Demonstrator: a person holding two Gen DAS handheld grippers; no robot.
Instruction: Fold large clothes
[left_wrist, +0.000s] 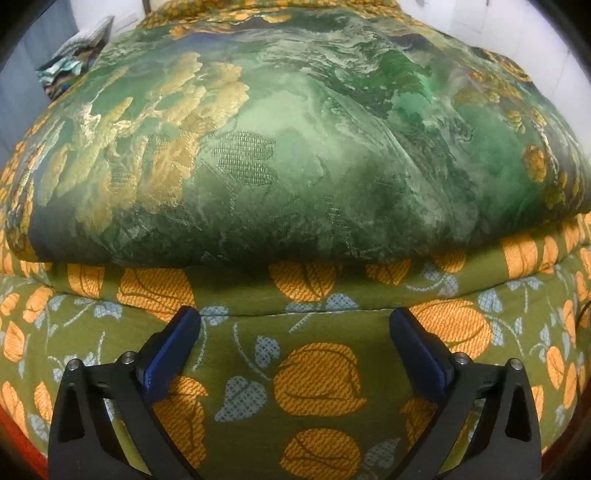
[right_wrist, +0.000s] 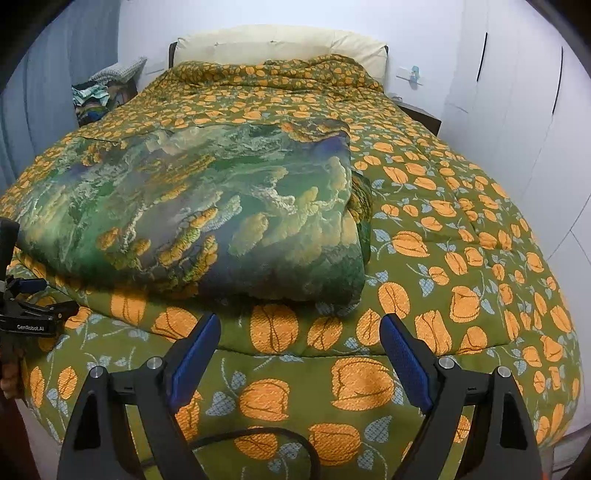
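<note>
A large green cloth with gold and dark patches (left_wrist: 295, 147) lies folded in a thick rectangle on the bed; it also shows in the right wrist view (right_wrist: 207, 218), left of centre. My left gripper (left_wrist: 295, 321) is open and empty, low, just in front of the cloth's near folded edge. My right gripper (right_wrist: 299, 328) is open and empty, a little further back, in front of the cloth's near right corner. The left gripper's body (right_wrist: 26, 306) shows at the left edge of the right wrist view.
The bed is covered by an olive quilt with orange flowers (right_wrist: 461, 236), with a folded layer under the cloth (left_wrist: 258, 291). A cream headboard pillow (right_wrist: 280, 44) is at the far end. A pile of clothes (right_wrist: 99, 96) sits far left. White wardrobe doors (right_wrist: 524, 110) stand right.
</note>
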